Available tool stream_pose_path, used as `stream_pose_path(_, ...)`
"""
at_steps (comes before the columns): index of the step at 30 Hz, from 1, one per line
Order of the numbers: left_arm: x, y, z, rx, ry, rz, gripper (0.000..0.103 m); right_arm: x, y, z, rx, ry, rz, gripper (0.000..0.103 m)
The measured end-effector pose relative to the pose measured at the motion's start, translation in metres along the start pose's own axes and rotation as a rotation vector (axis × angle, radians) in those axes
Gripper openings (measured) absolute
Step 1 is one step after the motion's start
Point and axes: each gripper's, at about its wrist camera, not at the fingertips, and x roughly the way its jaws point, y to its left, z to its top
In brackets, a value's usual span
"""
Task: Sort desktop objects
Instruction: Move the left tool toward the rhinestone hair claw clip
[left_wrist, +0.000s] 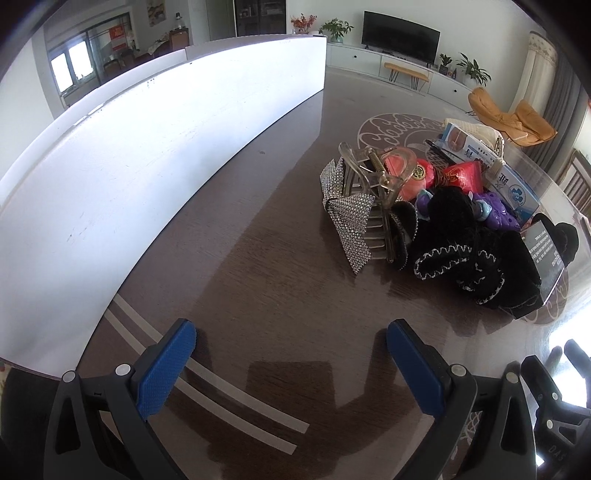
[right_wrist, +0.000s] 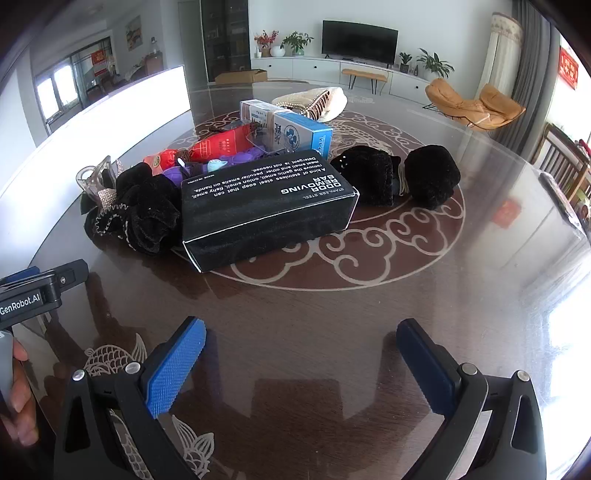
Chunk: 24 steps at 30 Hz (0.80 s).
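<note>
Desktop objects: black printed cardboard box (right_wrist: 266, 210), black velvet scrunchies (right_wrist: 144, 214), clear plastic claw clip (left_wrist: 373, 184), heaped mid-worktop (right_wrist: 332, 325), unsorted. Left gripper (left_wrist: 291, 339), right gripper (right_wrist: 301, 339): jaws wide, empty, poised short of heap, likely for first pick.

Three boxes (right_wrist: 266, 210), two grippers (right_wrist: 299, 362).

On the worktop (right_wrist: 369, 314), the soap box (right_wrist: 266, 206) lies before the carton (right_wrist: 295, 129), with the hair clip (right_wrist: 96, 181) left and the scrunchie (right_wrist: 432, 177) right.
</note>
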Motion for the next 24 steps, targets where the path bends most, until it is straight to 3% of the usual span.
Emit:
stream_pose_path(19, 0.004, -0.002, 0.005, 0.001, -0.001, 0.001, 0.103, 0.0, 0.0, 0.0, -0.001, 0.0, 0.0, 0.103)
stream_pose_path(24, 0.011, -0.006, 0.022, 0.028, 0.019, -0.014, 0.103, 0.0, 0.0, 0.0, 0.0, 0.0, 0.001, 0.103)
